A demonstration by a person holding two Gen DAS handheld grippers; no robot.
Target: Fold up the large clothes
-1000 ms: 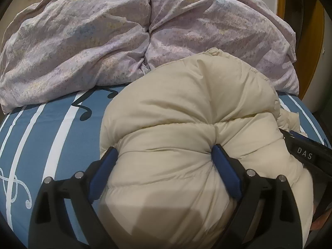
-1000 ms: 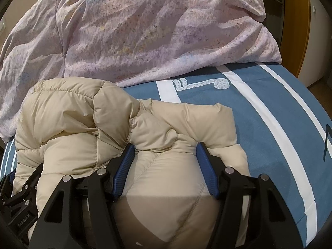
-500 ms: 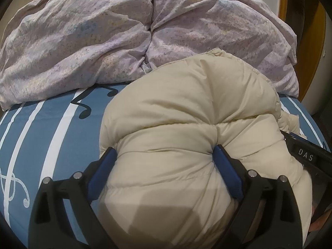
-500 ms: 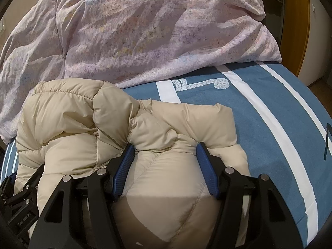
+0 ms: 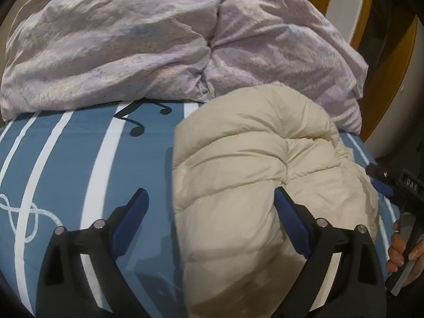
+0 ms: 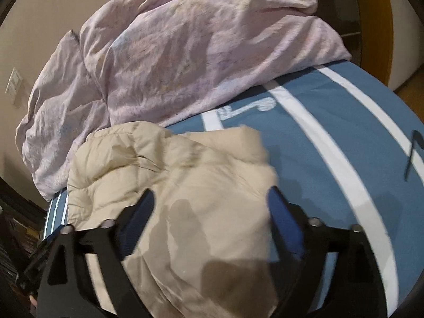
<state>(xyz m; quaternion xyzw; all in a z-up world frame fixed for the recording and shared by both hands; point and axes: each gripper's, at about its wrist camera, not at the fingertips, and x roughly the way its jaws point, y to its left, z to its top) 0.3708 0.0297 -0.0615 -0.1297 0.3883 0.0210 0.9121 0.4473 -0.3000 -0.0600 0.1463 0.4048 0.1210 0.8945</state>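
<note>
Our right gripper [image 6: 209, 206] has just been opening, jaws spread wide over the cream puffer jacket [image 6: 185, 175] without pinching it. Our left gripper [image 5: 209, 206] is spread too. The jacket sits bundled on the blue striped bedsheet [image 5: 66, 159], right beside the lilac duvet [image 5: 119, 47].

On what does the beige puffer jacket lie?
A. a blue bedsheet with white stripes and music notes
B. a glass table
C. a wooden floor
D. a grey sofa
A: the beige puffer jacket rests on the blue bedsheet, in front of the lilac duvet.
</note>
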